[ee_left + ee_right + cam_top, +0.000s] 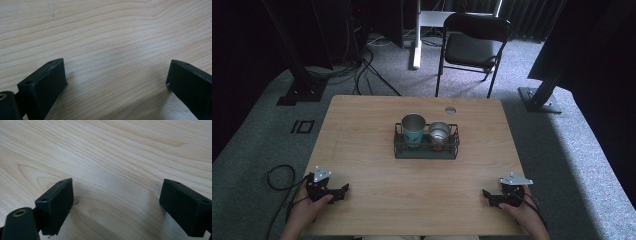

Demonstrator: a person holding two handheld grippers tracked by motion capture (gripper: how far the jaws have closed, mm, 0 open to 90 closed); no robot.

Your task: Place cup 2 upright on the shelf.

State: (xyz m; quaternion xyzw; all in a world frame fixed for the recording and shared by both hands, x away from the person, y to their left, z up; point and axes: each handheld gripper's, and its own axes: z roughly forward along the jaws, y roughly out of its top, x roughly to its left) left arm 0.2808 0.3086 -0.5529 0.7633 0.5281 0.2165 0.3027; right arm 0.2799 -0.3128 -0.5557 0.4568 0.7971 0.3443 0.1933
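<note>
Left tool [116,75] spread wide, holding nothing | right tool [116,195] likewise | both over bare table [377,150]

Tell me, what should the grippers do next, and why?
Probably reach the right gripper forward toward the steel cup in the rack. Both grippers rest at the near edge of the table, jaws open with nothing between them, and the left gripper is no closer. The teal cup stands beside the steel one.
</note>
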